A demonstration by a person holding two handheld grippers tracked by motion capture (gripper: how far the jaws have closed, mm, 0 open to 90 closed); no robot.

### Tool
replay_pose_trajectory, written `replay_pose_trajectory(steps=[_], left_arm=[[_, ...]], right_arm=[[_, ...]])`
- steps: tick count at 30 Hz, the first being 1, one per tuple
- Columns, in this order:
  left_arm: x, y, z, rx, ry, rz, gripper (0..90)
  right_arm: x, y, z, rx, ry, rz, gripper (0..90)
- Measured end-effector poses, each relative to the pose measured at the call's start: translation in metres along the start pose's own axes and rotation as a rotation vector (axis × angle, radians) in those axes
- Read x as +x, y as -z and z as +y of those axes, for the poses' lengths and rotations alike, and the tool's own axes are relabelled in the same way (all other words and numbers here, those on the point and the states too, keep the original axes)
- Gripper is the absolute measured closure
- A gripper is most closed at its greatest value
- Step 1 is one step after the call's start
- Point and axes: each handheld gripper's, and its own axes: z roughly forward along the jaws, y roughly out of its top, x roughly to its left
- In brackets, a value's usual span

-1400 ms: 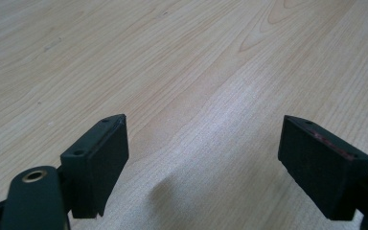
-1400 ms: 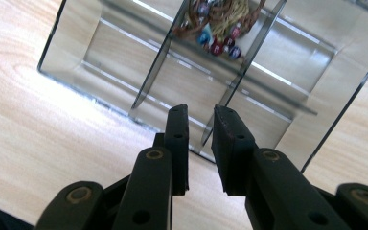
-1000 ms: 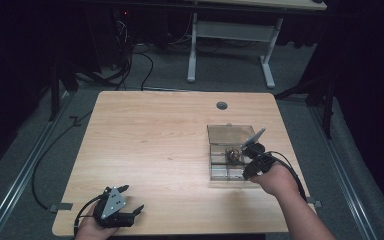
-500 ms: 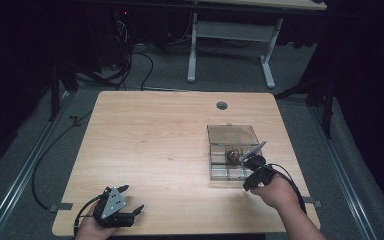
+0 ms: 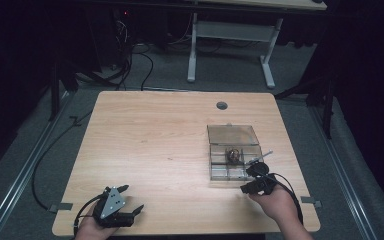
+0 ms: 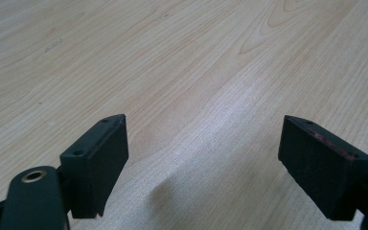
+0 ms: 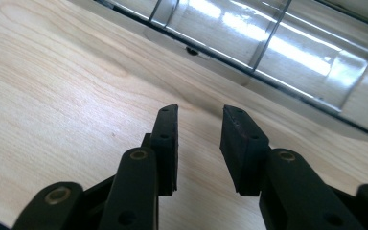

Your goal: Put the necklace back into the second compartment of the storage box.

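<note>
A clear plastic compartment box [image 5: 216,172] lies on the right half of the wooden table [image 5: 155,140], its lid [image 5: 232,134] folded open at the far side. A small dark object [image 5: 233,155] sits in one compartment. My right gripper [image 5: 249,179] is low over the table by the box's near right corner and points at the box wall [image 7: 268,52]. In the right gripper view its jaws [image 7: 199,139] stand apart with bare wood between them; they have just been opening. My left gripper [image 5: 132,198] rests open at the table's near left corner, with nothing between its fingers [image 6: 203,158].
A round cable hole [image 5: 222,105] is in the table near its far edge. A white desk frame [image 5: 230,45] and cables lie on the floor beyond. The table's near edge runs just behind both hands.
My right gripper has drawn back from over the box toward the near edge and sunk to the table. Its jaws stand wider. The left gripper has not moved.
</note>
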Motion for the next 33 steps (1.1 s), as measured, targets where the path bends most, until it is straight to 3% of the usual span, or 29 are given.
replay_pose_trajectory(steps=[11, 15, 16, 17, 18, 19, 23, 24, 28, 33], left_arm=[[0.001, 0.0, 0.0, -0.006, 0.01, -0.005, 17.8], [0.002, 0.001, 0.0, -0.015, 0.019, -0.006, 17.8], [0.002, 0.001, 0.0, -0.019, 0.026, -0.008, 17.8], [0.002, 0.001, 0.0, -0.019, 0.026, -0.008, 17.8], [0.003, 0.001, -0.001, -0.022, 0.029, -0.009, 17.8], [0.003, 0.001, -0.001, -0.023, 0.031, -0.009, 17.8], [0.003, 0.002, -0.001, -0.033, 0.039, -0.003, 17.7], [0.003, 0.002, -0.001, -0.036, 0.038, -0.001, 17.7], [0.002, 0.002, -0.001, -0.037, 0.024, 0.003, 17.6], [0.001, 0.002, -0.001, -0.034, 0.021, 0.008, 17.5]], right_arm=[[0.006, -0.014, -0.043, -0.34, 0.02, 0.017, 58.5], [0.013, -0.017, -0.053, -0.453, 0.04, 0.001, 58.0], [0.017, -0.018, -0.056, -0.501, 0.053, 0.002, 57.9], [0.017, -0.018, -0.056, -0.501, 0.053, 0.002, 57.9], [0.02, -0.021, -0.059, -0.554, 0.073, 0.009, 57.9], [0.02, -0.021, -0.059, -0.554, 0.073, 0.009, 57.9], [0.022, -0.03, -0.066, -0.677, 0.1, 0.012, 57.8], [0.022, -0.03, -0.066, -0.677, 0.1, 0.012, 57.8], [0.021, -0.035, -0.074, -0.776, 0.109, -0.025, 54.2], [0.02, -0.035, -0.074, -0.778, 0.066, -0.031, 52.1]])
